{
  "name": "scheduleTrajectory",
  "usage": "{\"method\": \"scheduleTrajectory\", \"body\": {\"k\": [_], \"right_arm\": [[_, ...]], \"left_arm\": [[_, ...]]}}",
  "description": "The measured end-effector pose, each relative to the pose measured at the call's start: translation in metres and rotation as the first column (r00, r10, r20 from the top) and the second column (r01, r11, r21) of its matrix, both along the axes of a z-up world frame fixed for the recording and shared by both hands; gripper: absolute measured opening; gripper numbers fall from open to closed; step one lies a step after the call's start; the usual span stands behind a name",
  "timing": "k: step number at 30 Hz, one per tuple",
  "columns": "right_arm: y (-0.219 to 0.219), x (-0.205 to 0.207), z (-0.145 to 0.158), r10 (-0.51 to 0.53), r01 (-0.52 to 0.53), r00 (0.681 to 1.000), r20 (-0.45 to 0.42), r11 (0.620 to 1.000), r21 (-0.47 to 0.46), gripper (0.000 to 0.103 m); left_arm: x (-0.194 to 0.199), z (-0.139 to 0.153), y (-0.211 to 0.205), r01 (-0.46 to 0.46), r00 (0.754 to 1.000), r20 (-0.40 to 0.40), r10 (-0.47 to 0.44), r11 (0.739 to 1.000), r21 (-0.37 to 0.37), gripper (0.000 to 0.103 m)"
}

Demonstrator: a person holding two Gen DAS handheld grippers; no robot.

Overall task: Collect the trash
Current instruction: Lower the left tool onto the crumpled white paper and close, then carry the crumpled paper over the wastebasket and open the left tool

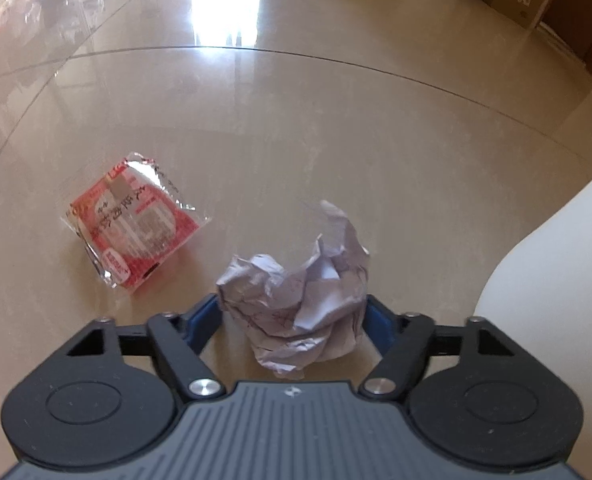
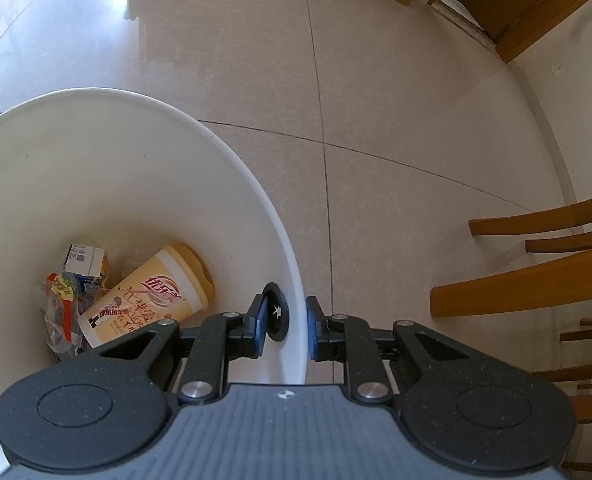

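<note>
Left gripper (image 1: 294, 312) clamped on a crumpled paper ball (image 1: 297, 292), just above the tiled floor (image 1: 335, 120). Red snack wrapper (image 1: 130, 226) lying near, to its left. Right gripper (image 2: 286, 328) pinching the rim of a white bin (image 2: 280, 232); inside, a cup (image 2: 152, 296), carton (image 2: 86, 262) and wrappers (image 2: 62, 320).

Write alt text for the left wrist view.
The left tool grips a crumpled paper ball between its blue pads, just above a glossy beige tiled floor. A red and white snack wrapper lies on the floor to its left.
</note>
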State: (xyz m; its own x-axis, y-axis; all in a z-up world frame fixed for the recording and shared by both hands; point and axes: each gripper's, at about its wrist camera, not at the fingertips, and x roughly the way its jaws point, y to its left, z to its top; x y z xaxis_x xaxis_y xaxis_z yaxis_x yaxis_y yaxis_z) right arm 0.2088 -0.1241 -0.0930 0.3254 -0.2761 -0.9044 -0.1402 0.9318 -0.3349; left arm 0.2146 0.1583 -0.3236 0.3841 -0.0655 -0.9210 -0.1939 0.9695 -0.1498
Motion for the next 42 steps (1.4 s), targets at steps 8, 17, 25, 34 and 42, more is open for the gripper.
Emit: {"method": "scheduleTrajectory", "body": {"k": [8, 17, 25, 34, 42], "right_arm": [[0.000, 0.001, 0.001, -0.001, 0.001, 1.000, 0.000, 1.000, 0.000, 0.023], [-0.001, 0.001, 0.001, -0.003, 0.003, 1.000, 0.000, 1.000, 0.000, 0.023], [-0.001, 0.001, 0.001, -0.004, 0.004, 1.000, 0.003, 1.000, 0.001, 0.023], [-0.003, 0.002, 0.002, -0.014, 0.014, 1.000, 0.006, 1.000, 0.012, 0.023], [-0.008, 0.003, 0.005, -0.039, 0.039, 0.999, 0.003, 0.999, 0.036, 0.023]], "left_arm": [[-0.011, 0.016, 0.005, 0.036, 0.999, 0.001, -0.036, 0.999, -0.016, 0.056], [-0.001, 0.049, 0.020, 0.182, 0.982, -0.051, -0.183, 0.983, -0.028, 0.054], [0.008, 0.119, 0.019, 0.359, 0.932, -0.049, -0.360, 0.933, -0.023, 0.054], [0.011, 0.241, 0.010, 0.539, 0.842, -0.025, -0.539, 0.842, -0.005, 0.054], [0.015, 0.334, -0.016, 0.644, 0.763, 0.087, -0.641, 0.765, -0.016, 0.054]]}}
